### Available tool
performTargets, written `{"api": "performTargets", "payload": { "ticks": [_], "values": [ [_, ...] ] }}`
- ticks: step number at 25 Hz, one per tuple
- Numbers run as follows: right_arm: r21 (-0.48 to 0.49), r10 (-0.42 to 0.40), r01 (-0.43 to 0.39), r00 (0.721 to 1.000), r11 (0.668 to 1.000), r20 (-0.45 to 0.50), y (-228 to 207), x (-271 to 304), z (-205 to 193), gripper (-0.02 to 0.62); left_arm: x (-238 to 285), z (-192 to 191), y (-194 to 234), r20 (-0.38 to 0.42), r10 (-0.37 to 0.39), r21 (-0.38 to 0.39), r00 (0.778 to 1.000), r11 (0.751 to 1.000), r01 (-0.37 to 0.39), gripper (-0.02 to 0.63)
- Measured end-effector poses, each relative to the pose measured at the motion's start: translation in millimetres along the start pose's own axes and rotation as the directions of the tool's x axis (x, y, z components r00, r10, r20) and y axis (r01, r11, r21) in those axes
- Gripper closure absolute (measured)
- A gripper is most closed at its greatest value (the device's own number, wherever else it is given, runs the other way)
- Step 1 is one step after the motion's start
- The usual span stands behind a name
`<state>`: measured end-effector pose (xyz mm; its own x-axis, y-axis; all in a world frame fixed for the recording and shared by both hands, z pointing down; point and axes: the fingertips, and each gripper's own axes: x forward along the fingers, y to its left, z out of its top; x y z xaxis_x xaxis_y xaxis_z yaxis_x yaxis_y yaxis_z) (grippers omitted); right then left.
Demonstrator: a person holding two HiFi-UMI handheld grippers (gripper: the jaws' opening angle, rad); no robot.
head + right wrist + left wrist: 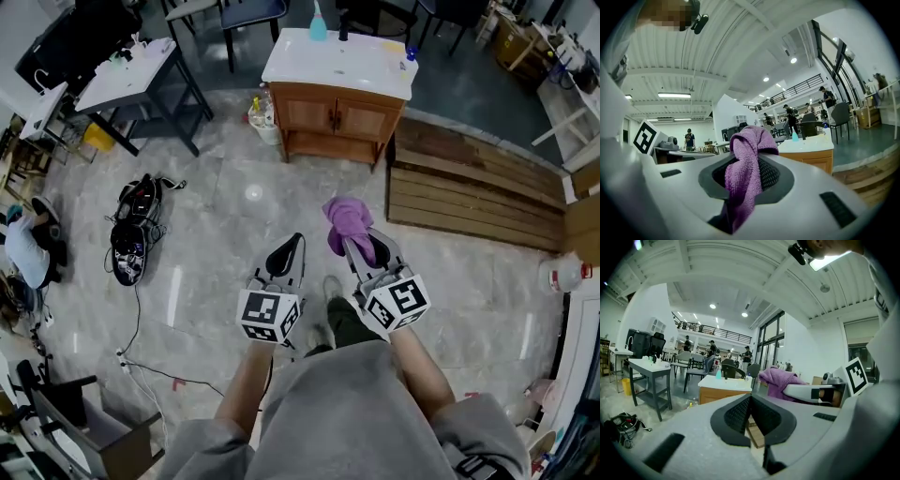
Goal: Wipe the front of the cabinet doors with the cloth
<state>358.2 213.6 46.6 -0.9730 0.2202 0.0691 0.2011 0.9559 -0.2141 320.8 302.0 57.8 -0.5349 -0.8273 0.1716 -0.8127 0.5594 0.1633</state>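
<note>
A purple cloth point(347, 223) is pinched in my right gripper point(361, 246), bunched up above its jaws and hanging between them in the right gripper view point(745, 173). My left gripper point(284, 255) is shut with nothing in it, its dark pads point(740, 414) pressed together. The wooden cabinet point(337, 117) with two front doors and a white top stands some way ahead across the floor, also seen low in the left gripper view point(723, 392) and the right gripper view point(811, 157). Both grippers are held at waist height, far short of the cabinet doors.
A blue bottle point(318, 23) stands on the cabinet top. A wooden platform point(469, 183) lies to the cabinet's right. Bottles point(260, 117) sit on the floor at its left. A black bag point(134, 225) and cables lie on the floor left. A grey table point(131, 75) stands further back left.
</note>
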Motion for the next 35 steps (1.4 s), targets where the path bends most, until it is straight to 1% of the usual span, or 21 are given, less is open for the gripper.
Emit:
{"api": "performTargets", "payload": {
  "ticks": [13, 21, 29, 35],
  "values": [
    [0.076, 0.023, -0.021, 0.999, 0.997, -0.033, -92, 76, 6, 0.525, 104, 8, 31, -0.056, 0.025, -0.014, 0.998, 1.0, -0.026, 0.598],
    [0.138, 0.04, -0.033, 0.998, 0.99, -0.053, -135, 111, 0, 0.525, 153, 12, 49, -0.087, 0.05, -0.012, 0.995, 0.999, -0.051, 0.598],
    [0.2, 0.024, -0.011, 0.997, 0.98, -0.067, -157, 150, -9, 0.525, 185, 12, 78, -0.123, 0.041, 0.006, 0.992, 0.999, -0.04, 0.598],
    [0.234, -0.038, 0.055, 0.997, 0.971, -0.074, -162, 186, -19, 0.525, 203, 15, 118, -0.138, -0.013, 0.016, 0.99, 1.0, 0.016, 0.598]
  ]
}}
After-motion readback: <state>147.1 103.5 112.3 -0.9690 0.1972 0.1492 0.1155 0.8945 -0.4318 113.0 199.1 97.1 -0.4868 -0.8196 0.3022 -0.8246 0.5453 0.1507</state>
